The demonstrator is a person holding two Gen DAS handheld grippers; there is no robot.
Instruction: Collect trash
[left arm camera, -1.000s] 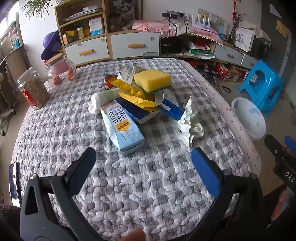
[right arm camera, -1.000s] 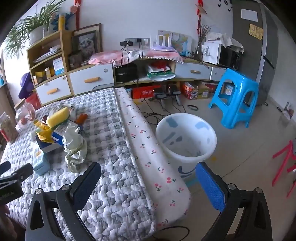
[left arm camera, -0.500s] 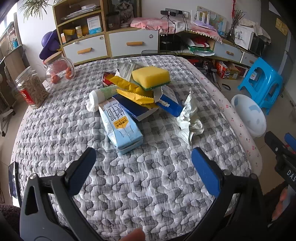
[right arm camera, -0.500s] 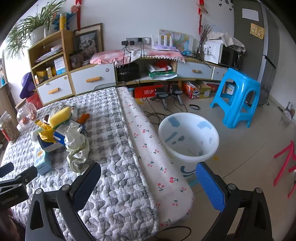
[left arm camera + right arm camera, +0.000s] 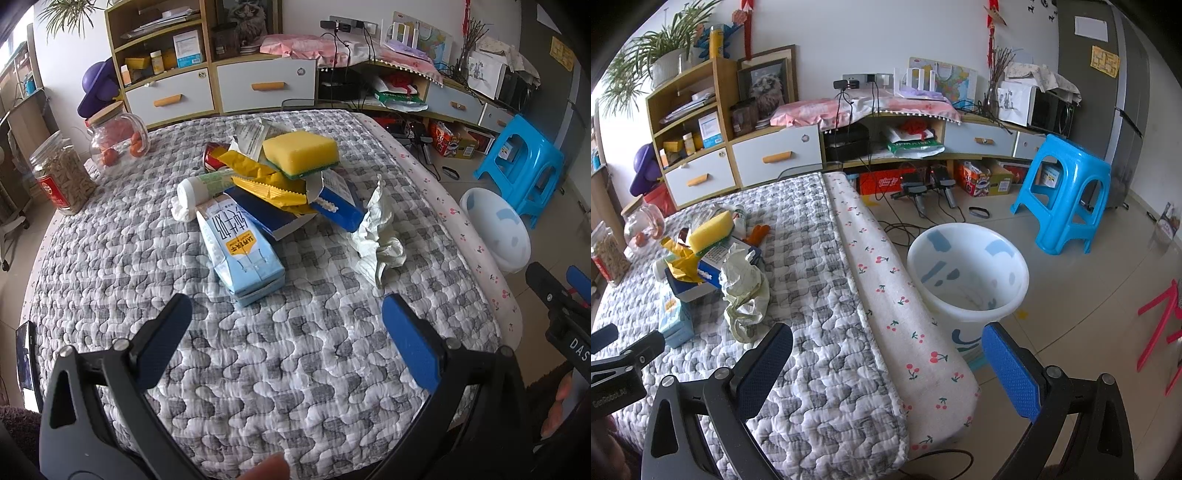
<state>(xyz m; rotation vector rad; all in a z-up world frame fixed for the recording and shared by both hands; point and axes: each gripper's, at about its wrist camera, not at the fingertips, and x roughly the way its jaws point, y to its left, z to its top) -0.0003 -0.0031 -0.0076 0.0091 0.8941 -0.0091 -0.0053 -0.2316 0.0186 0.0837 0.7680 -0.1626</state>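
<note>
One milk carton [image 5: 242, 251], one yellow sponge [image 5: 301, 155] and one crumpled paper [image 5: 378, 232] lay piled on the quilt [image 5: 258, 350]. The carton sat just ahead of the left gripper [image 5: 284, 336], whose fingers gaped empty; the right gripper [image 5: 886, 365] likewise stood spread wide, near one white bin [image 5: 967, 273].

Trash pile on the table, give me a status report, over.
Left gripper open, empty, short of the milk carton. Right gripper open, empty. Trash pile untouched, sponge on top; bin on floor beside table. Nothing in the way.

Bare quilt [image 5: 280, 354] lies open before the milk carton [image 5: 240, 251]; crumpled paper [image 5: 376, 236] (just right) flanks the heap.
</note>
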